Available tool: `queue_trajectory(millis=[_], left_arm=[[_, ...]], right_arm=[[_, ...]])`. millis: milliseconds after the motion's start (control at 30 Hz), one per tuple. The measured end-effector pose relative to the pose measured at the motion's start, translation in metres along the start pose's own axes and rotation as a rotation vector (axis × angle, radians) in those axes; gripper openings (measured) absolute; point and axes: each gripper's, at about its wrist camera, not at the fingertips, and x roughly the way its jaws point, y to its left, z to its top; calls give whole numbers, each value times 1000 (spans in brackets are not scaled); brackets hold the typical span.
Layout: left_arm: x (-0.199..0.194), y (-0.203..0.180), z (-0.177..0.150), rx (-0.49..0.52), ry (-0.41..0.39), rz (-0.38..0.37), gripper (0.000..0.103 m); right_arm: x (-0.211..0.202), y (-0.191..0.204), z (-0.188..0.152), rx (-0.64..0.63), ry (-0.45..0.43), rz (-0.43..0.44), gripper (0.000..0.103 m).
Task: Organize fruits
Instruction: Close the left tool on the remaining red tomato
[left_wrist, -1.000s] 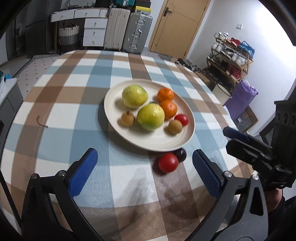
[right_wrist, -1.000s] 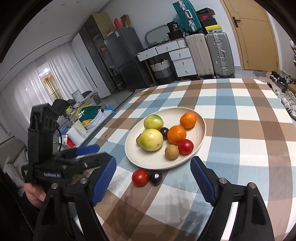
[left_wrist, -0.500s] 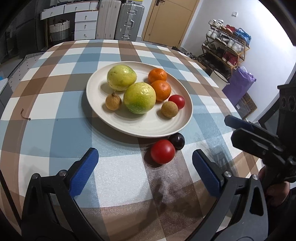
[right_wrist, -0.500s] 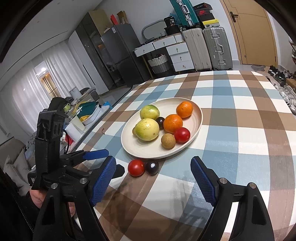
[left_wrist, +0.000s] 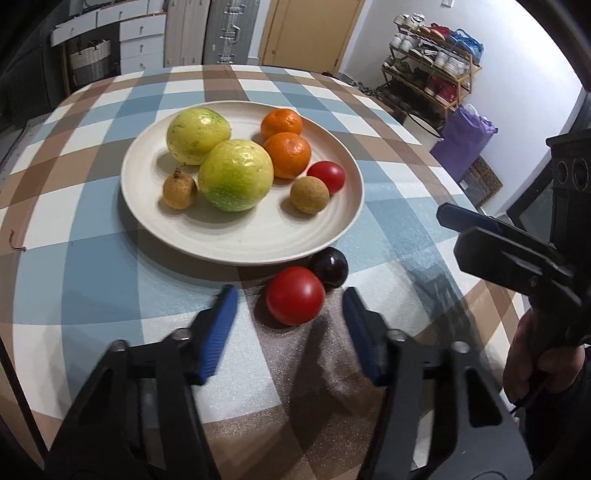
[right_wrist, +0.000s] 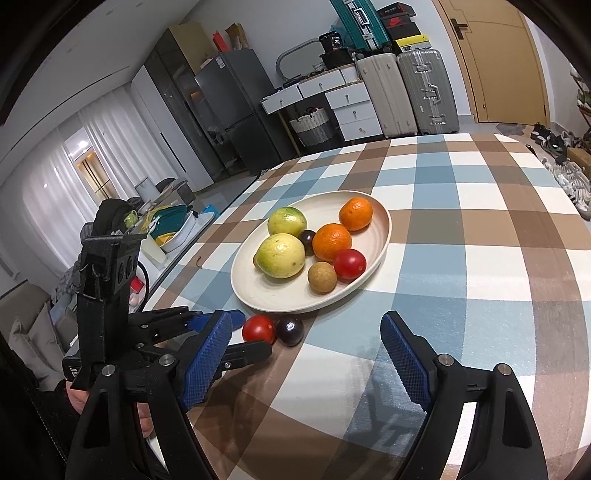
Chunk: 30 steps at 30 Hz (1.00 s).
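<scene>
A cream plate on the checked tablecloth holds two yellow-green fruits, two oranges, a small red tomato, two brown longans and a dark plum. A red tomato and a dark plum lie touching on the cloth just in front of the plate. My left gripper is open, its jaws on either side of the red tomato and apart from it. My right gripper is open and empty, a little back from the two loose fruits; it also shows in the left wrist view.
The round table's edge curves close on the right. A small twig lies on the cloth at the left. Suitcases, drawers and a shoe rack stand beyond the table.
My left gripper has moved forward and down to the red tomato, and its jaws have narrowed around it. My right gripper has moved slightly closer to the table.
</scene>
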Motion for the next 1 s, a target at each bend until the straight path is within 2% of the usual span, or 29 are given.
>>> queue_trajectory(millis=[67,200,533,667,1000], left_arm=[[1,0,0,7,12,-22,29],[-2,2,-4,11,21,-60,28],[-25,13,-9,-11,-14,-48,28],[-37,18,-10,-13,-31,-52,28],[-51,30,-16,-24,-48,-74,28]], right_arm=[[0,-1,-1,-1,0,0,85],[1,-1,-1,1,4,2,85],[10,7,-3,-9,30,14,85],[20,8,-5,-8,56,-25,85],[45,22,-10,-62,116,-41,83]])
